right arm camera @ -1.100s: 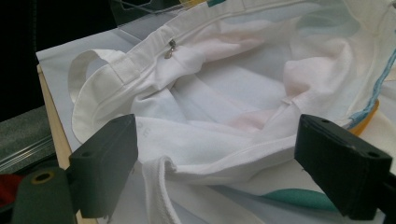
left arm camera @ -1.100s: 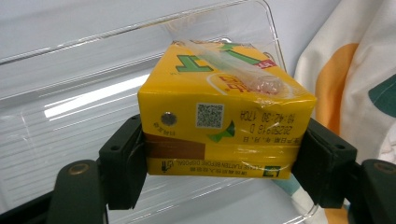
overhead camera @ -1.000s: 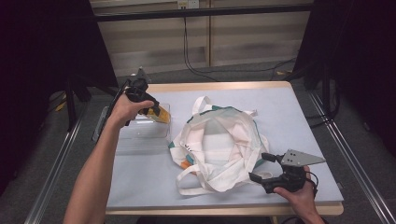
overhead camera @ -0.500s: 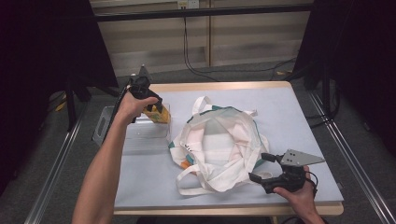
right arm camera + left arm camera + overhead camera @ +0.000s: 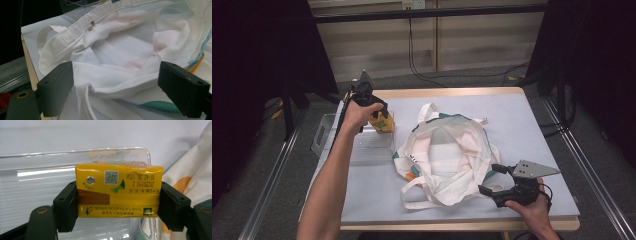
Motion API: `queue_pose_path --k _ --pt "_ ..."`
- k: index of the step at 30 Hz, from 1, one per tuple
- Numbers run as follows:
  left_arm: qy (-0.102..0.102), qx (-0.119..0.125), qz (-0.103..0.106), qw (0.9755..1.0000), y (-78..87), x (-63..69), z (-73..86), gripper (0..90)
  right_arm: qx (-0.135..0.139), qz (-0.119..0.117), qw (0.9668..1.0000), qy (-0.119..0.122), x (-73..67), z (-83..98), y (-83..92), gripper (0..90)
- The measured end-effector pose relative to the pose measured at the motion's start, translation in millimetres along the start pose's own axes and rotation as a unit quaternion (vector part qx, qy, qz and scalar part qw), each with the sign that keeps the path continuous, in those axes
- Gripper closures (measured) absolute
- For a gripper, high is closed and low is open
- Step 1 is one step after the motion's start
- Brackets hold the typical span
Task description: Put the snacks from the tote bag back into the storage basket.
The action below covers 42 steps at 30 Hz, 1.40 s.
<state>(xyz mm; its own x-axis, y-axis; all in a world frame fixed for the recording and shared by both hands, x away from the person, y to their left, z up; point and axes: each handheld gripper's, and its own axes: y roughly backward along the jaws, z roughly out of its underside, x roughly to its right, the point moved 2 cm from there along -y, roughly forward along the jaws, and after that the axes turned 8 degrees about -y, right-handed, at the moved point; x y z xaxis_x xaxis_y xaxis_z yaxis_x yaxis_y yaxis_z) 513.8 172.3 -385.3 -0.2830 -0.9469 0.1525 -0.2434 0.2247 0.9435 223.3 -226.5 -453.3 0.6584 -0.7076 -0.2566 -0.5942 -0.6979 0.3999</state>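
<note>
Left gripper (image 5: 117, 202) is clamped on the yellow drink carton (image 5: 118, 191), pads on its two short ends, carton lying crosswise between the jaws. In the high view the carton (image 5: 381, 121) hangs over the clear plastic bin (image 5: 343, 145) at the table's left edge, just beside the white tote bag (image 5: 447, 155).

Risks, judged from this frame:
- The grip sits on the carton's lower half and the carton is a soft pack. Squeeze harder and it buckles; ease off and it pivots or slips out.
- The carton is near the bin's far rim (image 5: 75, 151). A careless drop could leave it propped on the wall rather than flat inside.
- If the carton is bound for the bag instead, the bag mouth looks slack, so an edge could snag the fabric.

Right gripper (image 5: 120, 82) stands open. The bag's hem (image 5: 130, 83) and a handle loop (image 5: 50, 45) lie between the jaws, with no pad pressing on them. Closing here may catch both hem and strap and pull the mouth shut.

Pose: left forearm (image 5: 332, 175) reaches long and forward, wrist bent, gripper (image 5: 372, 107) angled down toward the bin. Right hand (image 5: 529, 207) rests low at the near table edge, gripper (image 5: 494, 180) level and pointing left at the bag.
</note>
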Motion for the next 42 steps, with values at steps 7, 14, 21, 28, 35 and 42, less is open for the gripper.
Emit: queue_pose_path --k 7,14,21,28,35,42 --pt "0.004 0.015 0.024 0.9996 -5.0 0.8 0.3 25.8 -0.002 0.000 1.0000 0.000 0.1 0.2 -1.4 13.3" --pt "-0.011 0.026 0.026 0.9993 -8.9 1.0 -0.2 25.4 -0.002 0.001 1.0000 0.000 0.3 0.3 -1.2 13.4" --pt "-0.007 0.046 0.018 0.9988 -14.9 6.3 0.4 24.6 -0.003 -0.003 1.0000 0.003 -0.4 0.2 -2.4 13.4" --pt "-0.007 0.053 0.034 0.9980 -16.7 2.6 3.8 23.7 -0.004 -0.003 1.0000 0.004 -0.4 0.2 -2.7 13.4" --pt "-0.012 0.053 0.046 0.9975 -19.4 -0.4 3.2 22.3 -0.002 0.001 1.0000 0.004 -1.3 0.1 -2.2 13.4" --pt "-0.037 0.056 0.048 0.9966 -18.1 -2.1 5.3 21.6 0.004 0.001 1.0000 0.003 0.5 -0.3 -0.9 13.4"
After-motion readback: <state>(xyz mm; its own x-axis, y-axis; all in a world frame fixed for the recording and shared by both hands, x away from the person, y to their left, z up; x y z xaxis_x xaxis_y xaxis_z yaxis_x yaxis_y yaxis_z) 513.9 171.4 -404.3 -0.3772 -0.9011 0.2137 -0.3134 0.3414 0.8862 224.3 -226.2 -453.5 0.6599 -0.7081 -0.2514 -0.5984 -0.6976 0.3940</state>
